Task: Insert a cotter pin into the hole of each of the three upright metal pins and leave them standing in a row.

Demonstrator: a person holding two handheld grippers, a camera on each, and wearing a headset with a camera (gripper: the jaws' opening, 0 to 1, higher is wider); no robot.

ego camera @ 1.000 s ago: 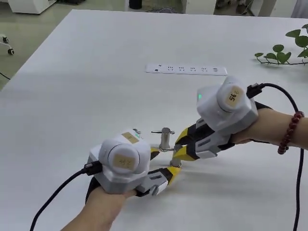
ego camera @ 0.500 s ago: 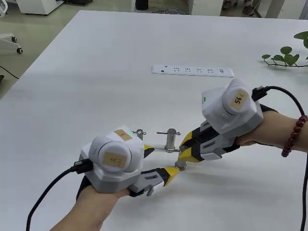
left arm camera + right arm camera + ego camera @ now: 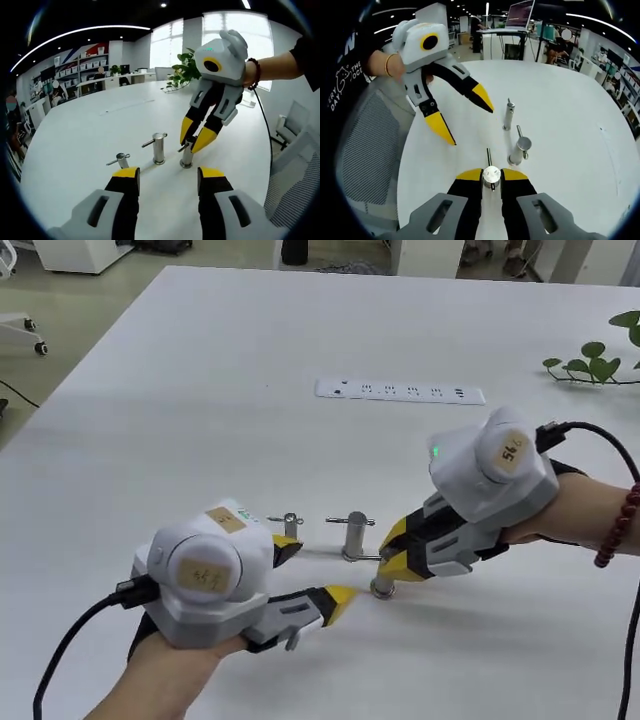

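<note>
Three upright metal pins stand in a short row on the white table [image 3: 180, 410]. Cotter pins cross the left pin [image 3: 291, 527] and the middle pin [image 3: 354, 535]. My right gripper [image 3: 390, 552] is at the top of the third pin [image 3: 381, 588], shut on the thin cotter pin [image 3: 488, 156] that runs through the pin's head [image 3: 491, 175]. My left gripper [image 3: 312, 570] hovers open just left of the row, holding nothing. The left gripper view has the third pin [image 3: 187, 159] ahead, between its yellow fingertips [image 3: 127, 173], with the right gripper [image 3: 195, 140] above it.
A white power strip [image 3: 400, 392] lies across the table beyond the pins. Green plant sprigs [image 3: 600, 355] sit at the far right edge. Cables trail from both grippers toward me. Office chairs and desks surround the table in the gripper views.
My left gripper has drawn back to the left, away from the third pin's base, with its jaws open. The right gripper stays at that pin's top. The head camera shifted slightly.
</note>
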